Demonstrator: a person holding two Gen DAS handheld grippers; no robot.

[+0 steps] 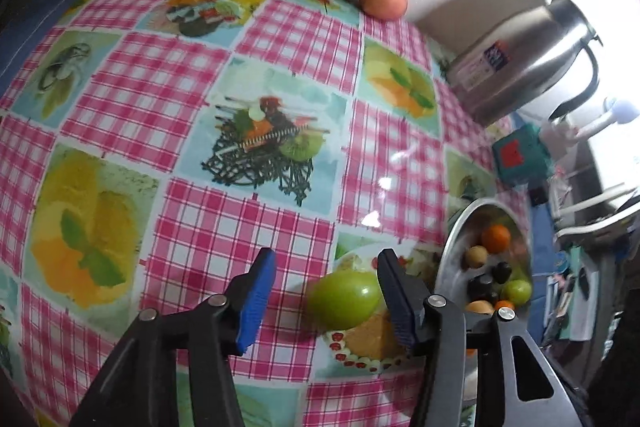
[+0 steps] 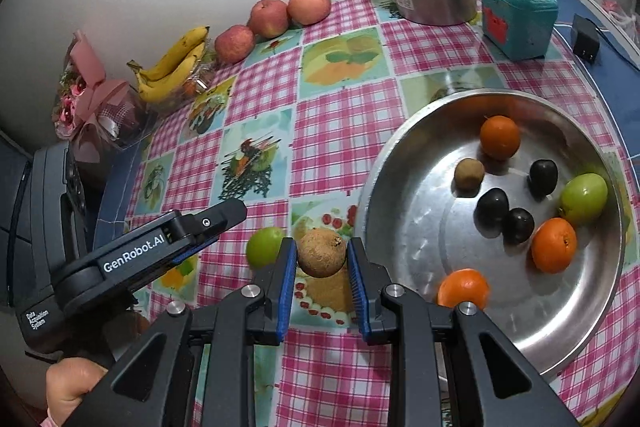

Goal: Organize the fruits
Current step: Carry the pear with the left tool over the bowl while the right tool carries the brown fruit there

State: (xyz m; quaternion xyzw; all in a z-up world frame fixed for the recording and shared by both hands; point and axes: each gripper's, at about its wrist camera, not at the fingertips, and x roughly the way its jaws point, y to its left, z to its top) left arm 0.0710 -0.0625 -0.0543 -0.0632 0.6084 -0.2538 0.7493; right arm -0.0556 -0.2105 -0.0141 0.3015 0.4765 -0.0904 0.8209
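Left gripper [image 1: 326, 301]: jaws open, green fruit [image 1: 346, 299] on the tablecloth [image 1: 248, 227] between them, against the right pad. Right gripper [image 2: 322, 285]: jaws closed on brown fruit [image 2: 322, 253], beside the steel bowl [image 2: 404, 163] holding other fruit.

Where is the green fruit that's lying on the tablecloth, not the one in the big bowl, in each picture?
Left wrist view: the green fruit lies low, right of centre, between the open fingers of the left gripper, close to the right one.
Right wrist view: it peeks out low and left of centre, behind the right gripper, which grips a brown fruit.
Shared landmark: the metal bowl sits to its right in both.
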